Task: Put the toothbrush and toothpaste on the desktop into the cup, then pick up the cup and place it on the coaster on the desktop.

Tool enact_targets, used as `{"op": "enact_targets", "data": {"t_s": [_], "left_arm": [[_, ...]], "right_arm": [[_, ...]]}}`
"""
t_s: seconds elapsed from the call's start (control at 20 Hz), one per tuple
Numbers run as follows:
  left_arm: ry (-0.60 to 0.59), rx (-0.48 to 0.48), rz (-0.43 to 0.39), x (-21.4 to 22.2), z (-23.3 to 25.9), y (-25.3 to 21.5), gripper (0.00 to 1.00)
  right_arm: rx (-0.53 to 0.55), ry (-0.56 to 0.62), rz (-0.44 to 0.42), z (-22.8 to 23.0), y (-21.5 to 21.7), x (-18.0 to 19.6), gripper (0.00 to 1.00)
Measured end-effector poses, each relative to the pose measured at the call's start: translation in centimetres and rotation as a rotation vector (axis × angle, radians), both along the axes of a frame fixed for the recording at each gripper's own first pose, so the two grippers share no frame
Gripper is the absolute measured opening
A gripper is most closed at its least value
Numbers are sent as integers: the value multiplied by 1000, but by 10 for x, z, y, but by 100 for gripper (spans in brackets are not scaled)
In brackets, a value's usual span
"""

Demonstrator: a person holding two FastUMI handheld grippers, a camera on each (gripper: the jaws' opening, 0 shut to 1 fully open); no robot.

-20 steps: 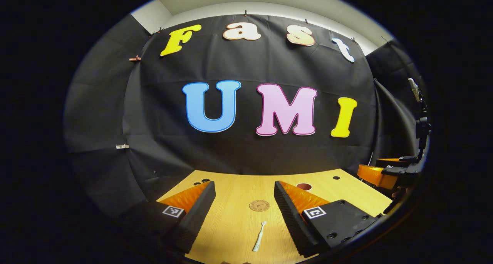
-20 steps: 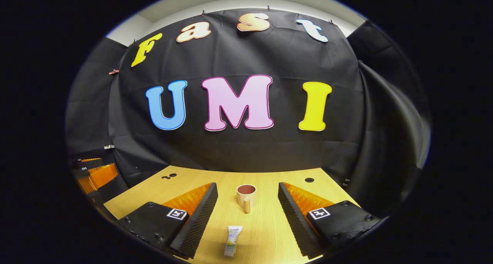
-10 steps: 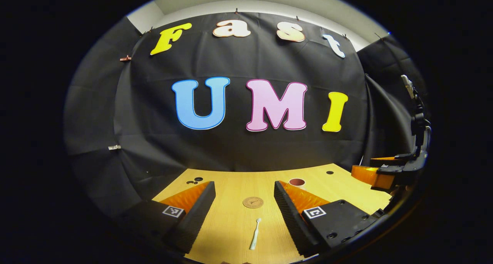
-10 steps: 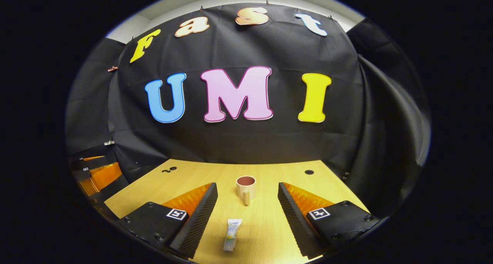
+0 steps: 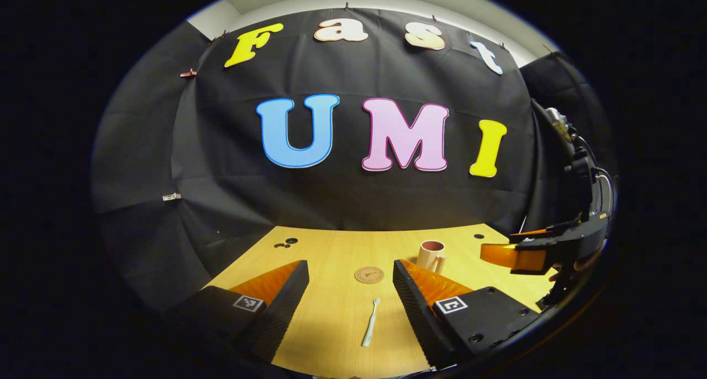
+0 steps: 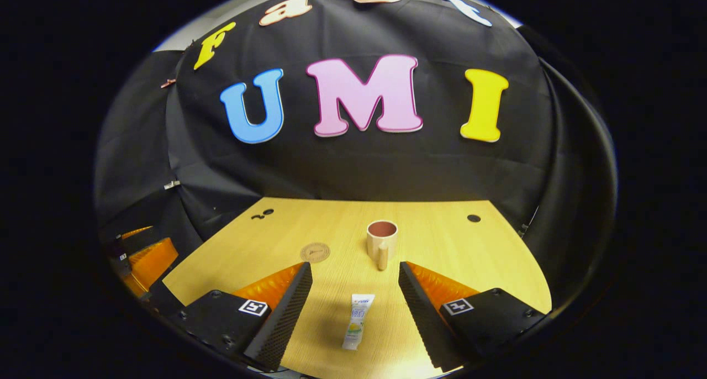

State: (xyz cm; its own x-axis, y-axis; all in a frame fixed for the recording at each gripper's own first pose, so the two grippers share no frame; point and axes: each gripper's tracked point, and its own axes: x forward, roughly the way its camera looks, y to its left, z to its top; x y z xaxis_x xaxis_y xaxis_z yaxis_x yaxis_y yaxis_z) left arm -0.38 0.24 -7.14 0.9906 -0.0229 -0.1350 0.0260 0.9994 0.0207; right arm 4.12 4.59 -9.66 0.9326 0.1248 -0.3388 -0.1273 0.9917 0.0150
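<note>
the slim white plastic toothbrush (image 5: 370,322) lies flat on the light wood tabletop (image 5: 342,257), between the spread fingers of the left hand-held gripper (image 5: 350,301), which holds nothing. the small white toothpaste tube (image 6: 358,322) lies between the wide-open fingers of the right hand-held gripper (image 6: 354,307), untouched. the beige handled cup (image 6: 381,240) stands upright beyond it, near the round cork coaster (image 6: 315,252). tube print is too small to read.

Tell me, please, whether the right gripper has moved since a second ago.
Yes. In the right gripper view, the right gripper has tipped downward: the wooden desktop and the beige ceramic cup sit higher, with more desktop showing.
</note>
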Motion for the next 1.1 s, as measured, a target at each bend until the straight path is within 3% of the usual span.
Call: {"op": "enact_targets", "data": {"t_s": [0.2,0.6,1.1], "left_arm": [[43,-17,15,-7,-18,8,97],[162,-45,129,-10,-61,43,97],[264,-25,189,-2,-95,48,97]], "right_arm": [[-55,87,21,-29,5,12,97],[-84,349,40,-122,11,26,98],[-139,545,10,-204,1,44,98]]}}
